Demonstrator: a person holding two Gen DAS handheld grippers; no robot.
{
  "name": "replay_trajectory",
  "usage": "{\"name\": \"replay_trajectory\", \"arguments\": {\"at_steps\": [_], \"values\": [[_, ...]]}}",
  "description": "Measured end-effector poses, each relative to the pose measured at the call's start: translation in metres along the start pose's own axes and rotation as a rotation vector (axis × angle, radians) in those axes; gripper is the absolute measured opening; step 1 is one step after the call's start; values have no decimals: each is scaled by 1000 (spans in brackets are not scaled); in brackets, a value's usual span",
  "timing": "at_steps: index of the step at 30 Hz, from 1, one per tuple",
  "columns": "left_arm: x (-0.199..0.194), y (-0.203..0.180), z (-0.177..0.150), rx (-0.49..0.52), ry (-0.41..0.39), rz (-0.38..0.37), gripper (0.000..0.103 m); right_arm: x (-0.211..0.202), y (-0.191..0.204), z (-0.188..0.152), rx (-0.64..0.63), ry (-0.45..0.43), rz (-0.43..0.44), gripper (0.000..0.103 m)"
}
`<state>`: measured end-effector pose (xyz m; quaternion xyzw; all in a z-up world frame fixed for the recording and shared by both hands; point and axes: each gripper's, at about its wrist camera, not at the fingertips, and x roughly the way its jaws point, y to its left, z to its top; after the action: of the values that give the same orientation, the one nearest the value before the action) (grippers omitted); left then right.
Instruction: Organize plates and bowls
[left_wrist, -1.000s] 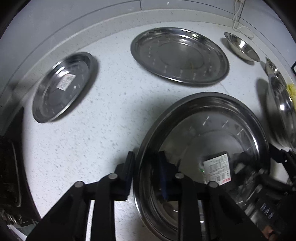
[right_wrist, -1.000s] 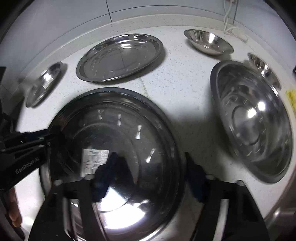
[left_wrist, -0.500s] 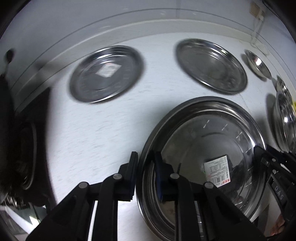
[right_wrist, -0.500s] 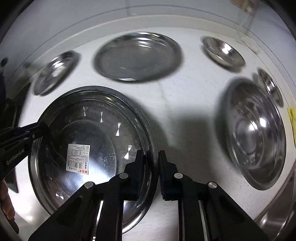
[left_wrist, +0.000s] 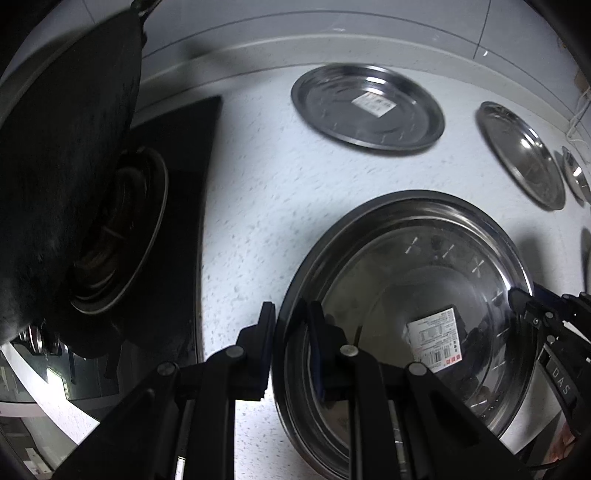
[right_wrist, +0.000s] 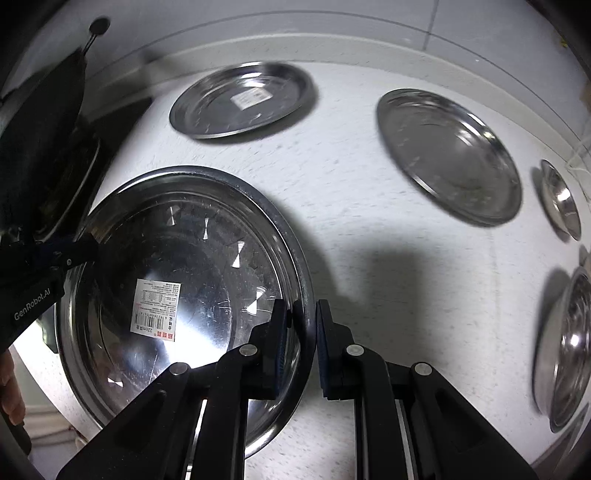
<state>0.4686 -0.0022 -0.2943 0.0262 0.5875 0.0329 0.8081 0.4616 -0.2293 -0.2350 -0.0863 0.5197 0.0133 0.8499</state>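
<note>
A black wok (left_wrist: 62, 155) looms over the stove at nine o'clock in the left view. The large steel basin (right_wrist: 184, 302) hangs above the speckled countertop (right_wrist: 369, 229), carried by opposite rims: left gripper (left_wrist: 290, 339) pinching its nine o'clock edge, right gripper (right_wrist: 301, 332) pinching three o'clock. Stiff, light and slick, I judge, so the thin rim is the only sure hold. At twelve o'clock lies a labelled steel plate (right_wrist: 242, 99), a plain plate (right_wrist: 448, 157) at two

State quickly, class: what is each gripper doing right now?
Left gripper: shut on the large steel plate rim.
Right gripper: shut on the same plate's opposite rim.
</note>
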Motion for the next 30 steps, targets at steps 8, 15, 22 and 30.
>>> {"name": "replay_trajectory", "arguments": {"at_steps": [8,15,22,30], "values": [[12,-1,-11,6,17,2,16,20,1,1,-20,14,-13,12],[2,5,-13,19,-22,4,19,7,-12,-9,39,7,-23,25],[-50,-3,2,10,-117,-115,19,-36,-49,-13,148,-83,-45,78],[-80,-104,70,136,-150,-202,19,-78,-137,36,243,-187,-137,80]]}}
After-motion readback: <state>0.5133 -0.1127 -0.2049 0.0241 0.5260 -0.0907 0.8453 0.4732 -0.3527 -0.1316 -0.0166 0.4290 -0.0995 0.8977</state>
